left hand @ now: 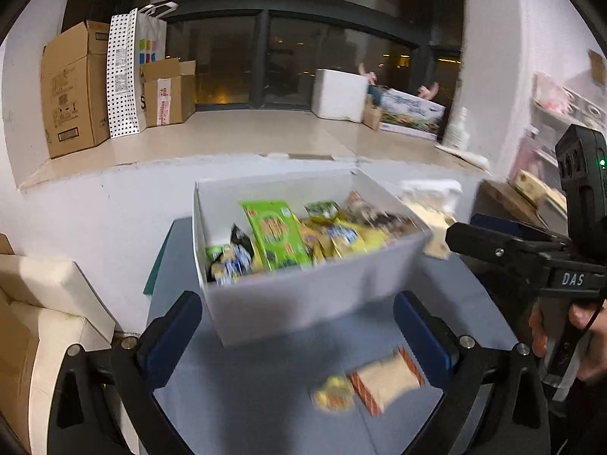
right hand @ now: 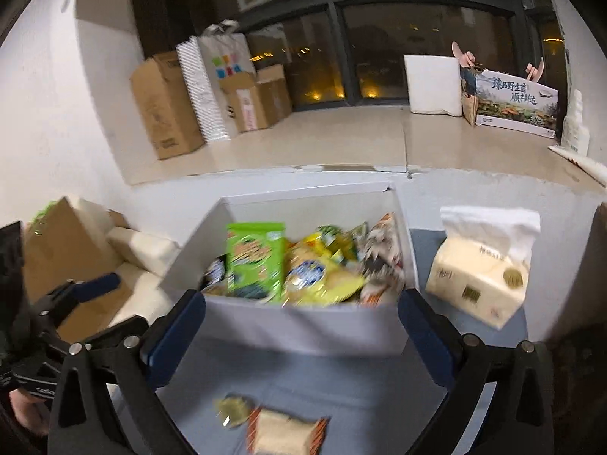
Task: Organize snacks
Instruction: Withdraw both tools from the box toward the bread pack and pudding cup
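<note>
Both wrist cameras look forward and downward along their fingers, close to the white snack box (left hand: 303, 303) (right hand: 303, 326), the left view from its left, the right from nearer centre.

Both fisheye views: even indoor light, moderately bright on the white walls; the window (left hand: 288, 60) is dark, with small warm reflections. Motion blur smears the snack packets (right hand: 303, 265) and tabletop (left hand: 265, 379). Straight edges bow outward; corners vignette black.

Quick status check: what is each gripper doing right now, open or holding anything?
Left gripper: open, holding nothing.
Right gripper: open, holding nothing.
</note>
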{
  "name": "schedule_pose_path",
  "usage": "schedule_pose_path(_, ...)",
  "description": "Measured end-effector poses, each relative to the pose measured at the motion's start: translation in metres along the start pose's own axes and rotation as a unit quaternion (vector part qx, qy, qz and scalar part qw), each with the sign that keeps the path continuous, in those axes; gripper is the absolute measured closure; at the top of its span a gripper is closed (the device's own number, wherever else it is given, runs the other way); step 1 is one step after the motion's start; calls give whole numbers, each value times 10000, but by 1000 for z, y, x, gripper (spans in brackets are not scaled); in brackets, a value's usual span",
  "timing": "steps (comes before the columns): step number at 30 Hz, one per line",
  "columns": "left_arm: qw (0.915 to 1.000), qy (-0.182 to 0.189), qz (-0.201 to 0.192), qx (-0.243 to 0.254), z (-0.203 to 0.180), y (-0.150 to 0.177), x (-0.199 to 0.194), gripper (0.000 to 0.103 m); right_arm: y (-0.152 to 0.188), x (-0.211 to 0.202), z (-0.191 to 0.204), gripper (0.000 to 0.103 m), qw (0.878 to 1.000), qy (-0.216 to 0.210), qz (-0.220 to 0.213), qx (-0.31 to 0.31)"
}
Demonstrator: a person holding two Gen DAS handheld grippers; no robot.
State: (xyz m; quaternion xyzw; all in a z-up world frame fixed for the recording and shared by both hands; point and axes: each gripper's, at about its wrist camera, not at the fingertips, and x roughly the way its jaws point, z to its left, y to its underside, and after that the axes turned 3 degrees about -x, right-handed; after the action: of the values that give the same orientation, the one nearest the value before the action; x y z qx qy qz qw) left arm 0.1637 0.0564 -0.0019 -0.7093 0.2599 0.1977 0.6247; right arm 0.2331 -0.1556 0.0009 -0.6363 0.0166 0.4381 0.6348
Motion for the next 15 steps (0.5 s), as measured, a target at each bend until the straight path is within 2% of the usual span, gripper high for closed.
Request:
schedule_pose_path(3, 9999, 90, 64, 53, -5, 22, -15, 0, 35, -14, 3, 0, 9998, -138, 64, 120)
schedule_pose_path(8, 9998, 126, 149, 43, -8, 56, -31, 0, 98, -8, 5, 0, 9958, -365, 672, 495)
schedule_pose_path(11, 9998, 101, 196, -34, -8, 73, -33, 0, 126, 8, 8, 0, 9931, -208, 1029, 530)
schedule_pose_path(15, 9992, 113, 342, -155, -5, 88, -29, 0, 138, 29, 19, 0, 9910, -47, 1305, 294)
